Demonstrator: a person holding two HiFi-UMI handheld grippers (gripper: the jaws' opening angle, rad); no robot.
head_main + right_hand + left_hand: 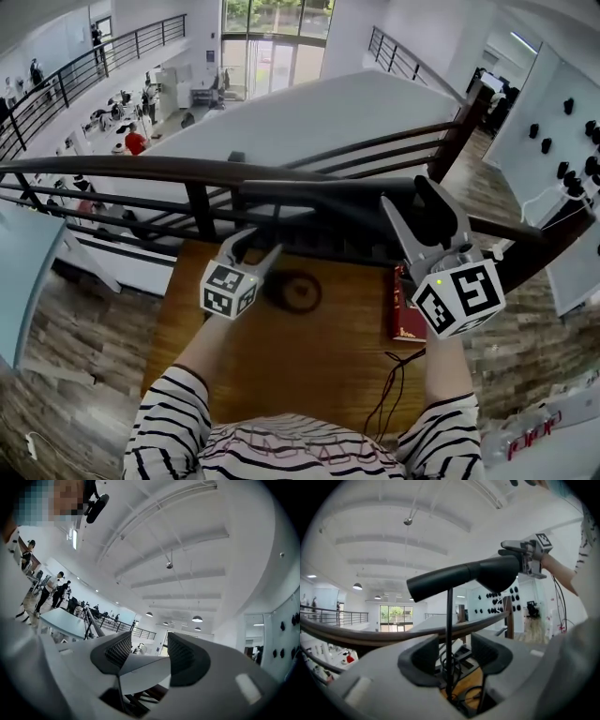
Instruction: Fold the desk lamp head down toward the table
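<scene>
A black desk lamp stands on the wooden table [309, 370]. Its round base [296, 292] carries a thin stem [449, 620], and the long head [319, 194] lies about level above. My left gripper [255, 251] points level at the stem. In the left gripper view [454, 651] the stem runs up between the jaws with a gap on each side, so this gripper is open. My right gripper [406, 192] is at the head's wide end [499, 571], just above it [506, 550]. The right gripper view [143, 653] shows its jaws apart with nothing between the pads.
A red book [405, 314] lies at the table's right edge, and a black cable [389, 384] trails from it toward me. A dark railing [112, 169] runs just beyond the table, over a lower floor. A white board with black pieces [553, 131] stands at the right.
</scene>
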